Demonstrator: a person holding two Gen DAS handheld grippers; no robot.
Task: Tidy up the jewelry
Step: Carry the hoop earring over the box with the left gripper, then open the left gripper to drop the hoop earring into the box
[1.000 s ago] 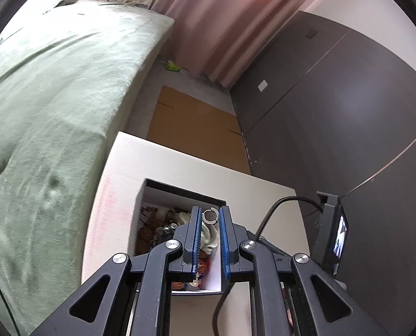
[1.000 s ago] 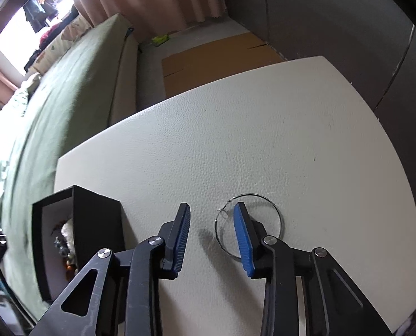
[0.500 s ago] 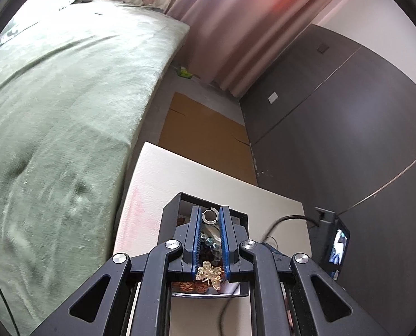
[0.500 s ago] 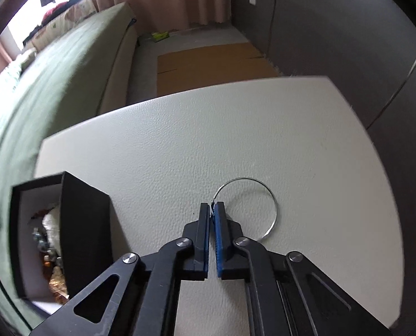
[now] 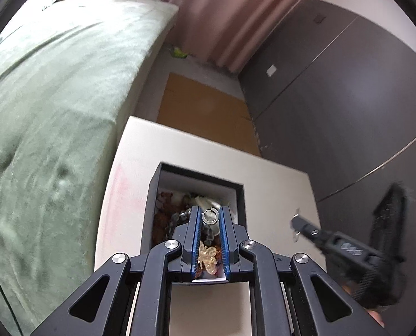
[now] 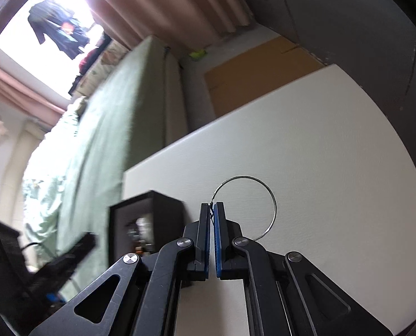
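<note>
We are holding a small silver ring (image 5: 209, 216) between the blue fingers (image 5: 197, 229) of the left gripper (image 5: 210, 216), which are nearly closed and pinching it at their tips. That gripper is hovering above the open black jewelry box (image 5: 152, 196), and the ring is sitting over the box's white-lined inside, where a gold butterfly-shaped brooch (image 5: 208, 257) and a tangle of darker pieces are lying. The box is standing on the pale counter (image 5: 129, 168), near the edge beside the green bed (image 5: 54, 84).

With the right gripper (image 6: 212, 205) we are gripping a large thin wire hoop (image 6: 273, 204) at its clasp; the fingers (image 6: 205, 240) are closed tight on the wire, and the rest of the hoop is sticking out to the right of the tips, above the counter (image 6: 320, 168). We are seeing the hoop as lifted clear of the surface, though the blur is making that hard to confirm. The jewelry box (image 6: 166, 204) is showing to the left of this gripper, smeared by motion. In the left wrist view the right gripper (image 5: 294, 224) is appearing at the right edge, blurred.
</note>
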